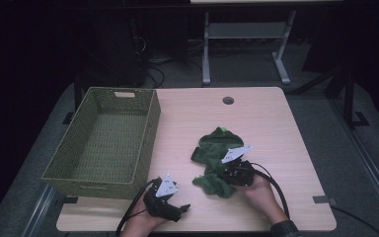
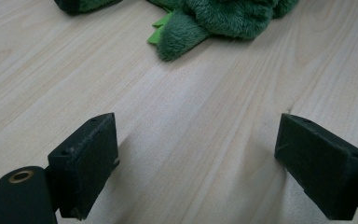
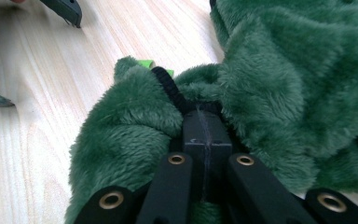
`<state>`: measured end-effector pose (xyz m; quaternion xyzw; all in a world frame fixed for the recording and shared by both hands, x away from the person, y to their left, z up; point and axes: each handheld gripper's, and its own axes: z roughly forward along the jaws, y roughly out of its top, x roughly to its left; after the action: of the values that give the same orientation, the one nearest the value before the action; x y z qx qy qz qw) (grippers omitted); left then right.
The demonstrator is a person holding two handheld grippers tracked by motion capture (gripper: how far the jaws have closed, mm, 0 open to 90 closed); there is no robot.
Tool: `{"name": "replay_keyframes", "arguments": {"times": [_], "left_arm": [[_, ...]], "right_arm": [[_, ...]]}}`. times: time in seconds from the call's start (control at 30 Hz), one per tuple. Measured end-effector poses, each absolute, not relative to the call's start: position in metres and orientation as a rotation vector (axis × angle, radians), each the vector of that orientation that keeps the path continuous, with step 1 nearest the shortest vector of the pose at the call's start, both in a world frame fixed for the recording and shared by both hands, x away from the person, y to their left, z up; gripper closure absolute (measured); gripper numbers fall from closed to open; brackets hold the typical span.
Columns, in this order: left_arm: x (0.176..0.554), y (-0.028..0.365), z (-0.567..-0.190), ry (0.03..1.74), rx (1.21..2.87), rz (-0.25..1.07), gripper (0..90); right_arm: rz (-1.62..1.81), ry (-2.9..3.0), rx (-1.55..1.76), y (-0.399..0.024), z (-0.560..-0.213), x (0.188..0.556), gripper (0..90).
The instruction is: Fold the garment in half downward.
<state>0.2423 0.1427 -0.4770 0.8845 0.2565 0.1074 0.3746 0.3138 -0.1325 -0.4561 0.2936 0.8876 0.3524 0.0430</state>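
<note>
Right gripper view: my right gripper has its fingers pressed together, pinching a fold of the green plush garment, apparently at a dark trim cord. High view puts the garment mid-surface, right of the woven basket. Left gripper rests low at the near edge, fingers spread wide over bare wood, garment well ahead of them

Layout on the worktop

Plush garment lies under and ahead of the right gripper; left gripper sits to its left; basket beyond the left gripper.
</note>
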Motion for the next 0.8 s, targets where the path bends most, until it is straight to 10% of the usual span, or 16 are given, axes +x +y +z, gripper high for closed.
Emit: {"name": "replay_keyframes", "arguments": {"times": [0.8], "left_arm": [[0.270,0.118,-0.451,0.606,2.263,0.241,14.0]], "right_arm": [[1.205,2.526,0.974,-0.169,-0.413,0.323,63.1]]}}
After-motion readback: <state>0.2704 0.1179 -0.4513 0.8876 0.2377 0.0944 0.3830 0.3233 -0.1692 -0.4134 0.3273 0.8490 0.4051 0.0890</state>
